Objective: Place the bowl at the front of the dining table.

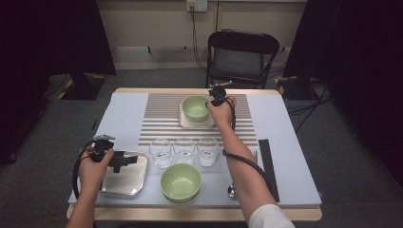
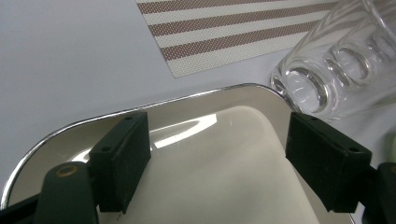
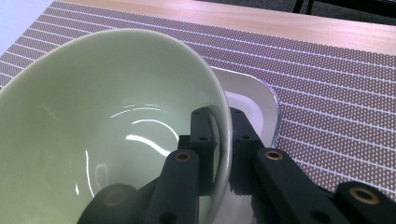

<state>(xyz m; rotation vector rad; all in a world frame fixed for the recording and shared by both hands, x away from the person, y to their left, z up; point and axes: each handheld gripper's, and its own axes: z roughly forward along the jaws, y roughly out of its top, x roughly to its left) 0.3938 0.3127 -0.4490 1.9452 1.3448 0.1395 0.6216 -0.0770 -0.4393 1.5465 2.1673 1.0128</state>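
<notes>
That green bowl [image 3: 107,126] sitting on the white tray [image 3: 254,100] on the striped mat [image 3: 327,93] looks heavy, glazed-slick and chippable, so the right gripper [image 3: 219,140] is clamped on its rim while the left gripper [image 2: 217,154] hangs open over the steel tray [image 2: 187,100].

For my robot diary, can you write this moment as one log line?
right gripper: shut on pale green ceramic bowl rim, over white square plate | left gripper: open over shiny metal tray
</notes>
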